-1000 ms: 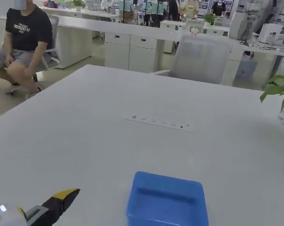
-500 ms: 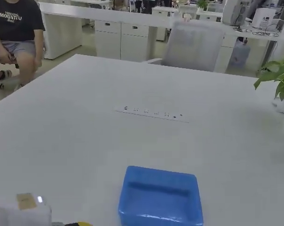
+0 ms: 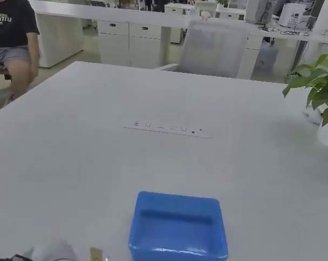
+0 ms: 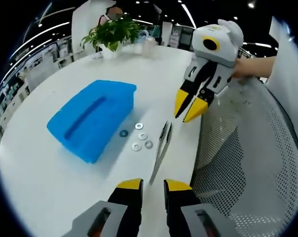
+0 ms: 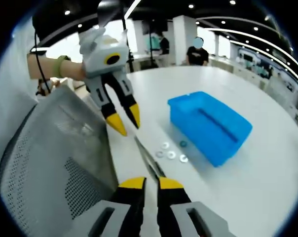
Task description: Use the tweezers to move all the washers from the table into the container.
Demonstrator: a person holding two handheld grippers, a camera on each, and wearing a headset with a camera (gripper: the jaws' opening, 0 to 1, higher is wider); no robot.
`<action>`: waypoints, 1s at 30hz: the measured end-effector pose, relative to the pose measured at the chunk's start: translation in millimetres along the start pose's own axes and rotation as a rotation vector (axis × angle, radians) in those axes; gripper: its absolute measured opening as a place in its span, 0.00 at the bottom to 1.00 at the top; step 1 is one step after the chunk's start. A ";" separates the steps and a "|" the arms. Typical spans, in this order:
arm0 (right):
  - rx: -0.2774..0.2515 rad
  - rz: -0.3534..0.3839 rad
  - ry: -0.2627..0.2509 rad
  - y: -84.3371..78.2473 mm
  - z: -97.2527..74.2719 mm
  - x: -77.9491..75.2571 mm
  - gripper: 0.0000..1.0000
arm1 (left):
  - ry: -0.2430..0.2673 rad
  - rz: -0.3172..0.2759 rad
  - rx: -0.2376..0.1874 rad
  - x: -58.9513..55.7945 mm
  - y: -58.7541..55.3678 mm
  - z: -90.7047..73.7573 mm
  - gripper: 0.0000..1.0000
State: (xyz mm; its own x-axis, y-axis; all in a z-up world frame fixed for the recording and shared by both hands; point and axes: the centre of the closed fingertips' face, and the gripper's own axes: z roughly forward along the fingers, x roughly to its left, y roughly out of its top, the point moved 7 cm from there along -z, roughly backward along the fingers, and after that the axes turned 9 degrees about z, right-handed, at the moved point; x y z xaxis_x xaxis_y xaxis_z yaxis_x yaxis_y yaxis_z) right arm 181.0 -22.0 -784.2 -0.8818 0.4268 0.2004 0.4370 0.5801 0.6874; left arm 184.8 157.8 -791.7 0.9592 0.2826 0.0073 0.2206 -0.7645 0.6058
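Left gripper [image 4: 153, 183] and right gripper [image 5: 152, 182], jaws slightly parted and empty, we log just short of tweezers [image 4: 160, 150] lying beside washers [image 4: 139, 139] near container [image 4: 102, 140].

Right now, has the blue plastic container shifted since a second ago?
No. The blue plastic container keeps its place nearside of the white socket strip; the camera moved.

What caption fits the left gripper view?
Left gripper faces tweezers, five washers and a container; right gripper hovers opposite.
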 end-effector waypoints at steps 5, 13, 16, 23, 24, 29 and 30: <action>0.003 -0.002 -0.003 -1.1 0.3 1.2 0.05 | -0.001 0.163 0.087 3.1 -2.3 8.7 0.07; 0.016 -0.009 -0.005 -3.3 0.0 0.2 0.02 | -0.010 0.271 0.121 3.2 -1.0 16.7 0.00; 0.018 -0.010 -0.010 -3.4 0.4 -1.2 0.03 | -0.024 0.300 0.127 2.4 -1.9 17.4 0.00; 0.000 -0.056 -0.032 1.5 -0.5 -1.8 0.06 | -0.019 0.342 0.091 -0.7 5.1 2.0 0.00; 0.000 -0.060 -0.028 1.8 -0.2 -1.0 0.09 | -0.008 0.335 0.081 -1.1 8.3 -3.7 0.00; -0.003 -0.124 -0.031 4.0 4.1 2.1 0.18 | 0.036 0.311 0.018 -8.0 26.6 -26.9 0.00; -0.006 -0.144 -0.033 5.4 5.4 2.6 0.21 | 0.029 0.293 0.006 -10.4 29.8 -29.8 0.00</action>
State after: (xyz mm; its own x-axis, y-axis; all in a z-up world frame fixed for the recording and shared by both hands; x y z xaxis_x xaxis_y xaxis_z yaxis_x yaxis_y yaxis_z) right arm 182.0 -14.0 -783.7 -0.9288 0.3626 0.0765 0.3056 0.6324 0.7118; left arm 176.2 149.3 -750.0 0.9768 0.0658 0.2040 -0.0638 -0.8195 0.5695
